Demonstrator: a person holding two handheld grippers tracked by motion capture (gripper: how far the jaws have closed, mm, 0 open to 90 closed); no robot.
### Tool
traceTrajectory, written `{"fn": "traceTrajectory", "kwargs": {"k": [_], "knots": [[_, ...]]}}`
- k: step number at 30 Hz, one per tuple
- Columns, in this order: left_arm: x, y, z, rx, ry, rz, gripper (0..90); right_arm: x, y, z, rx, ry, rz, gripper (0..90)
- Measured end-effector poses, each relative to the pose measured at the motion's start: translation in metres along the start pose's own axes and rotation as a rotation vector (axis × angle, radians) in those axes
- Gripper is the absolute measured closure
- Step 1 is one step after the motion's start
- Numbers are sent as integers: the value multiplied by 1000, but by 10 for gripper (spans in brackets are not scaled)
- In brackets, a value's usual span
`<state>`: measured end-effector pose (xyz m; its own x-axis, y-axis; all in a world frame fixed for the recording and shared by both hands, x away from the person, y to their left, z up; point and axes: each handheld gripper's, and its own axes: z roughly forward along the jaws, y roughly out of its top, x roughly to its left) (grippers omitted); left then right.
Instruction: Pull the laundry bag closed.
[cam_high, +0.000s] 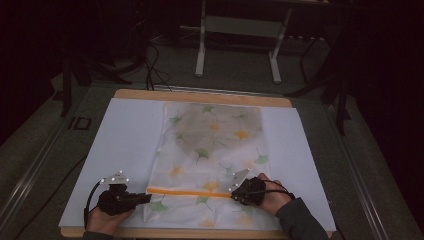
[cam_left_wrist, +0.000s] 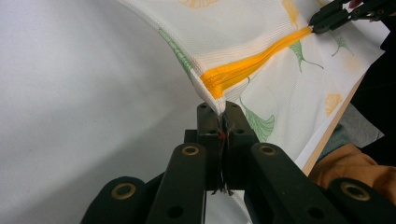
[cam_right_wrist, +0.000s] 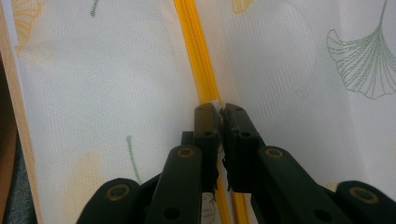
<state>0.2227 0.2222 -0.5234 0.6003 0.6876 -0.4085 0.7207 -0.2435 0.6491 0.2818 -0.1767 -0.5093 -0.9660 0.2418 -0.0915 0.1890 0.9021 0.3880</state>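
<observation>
Closed jaws pinch mesh bag beside orange zipper.

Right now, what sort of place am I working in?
Probably a lab or studio recording bench: a wooden table covered in white paper, a metal stand frame and cables on the dark floor behind.

Right gripper: jaws pinched together on the orange zipper.
Mesh bag: white, leaf-printed, spread beneath.
</observation>
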Motion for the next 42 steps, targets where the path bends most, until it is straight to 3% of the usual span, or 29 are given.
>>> {"fn": "traceTrajectory", "kwargs": {"k": [42], "knots": [[1,0,-1,-1,4,-1,881,-5,-18,-9,24,-17,29,847]]}}
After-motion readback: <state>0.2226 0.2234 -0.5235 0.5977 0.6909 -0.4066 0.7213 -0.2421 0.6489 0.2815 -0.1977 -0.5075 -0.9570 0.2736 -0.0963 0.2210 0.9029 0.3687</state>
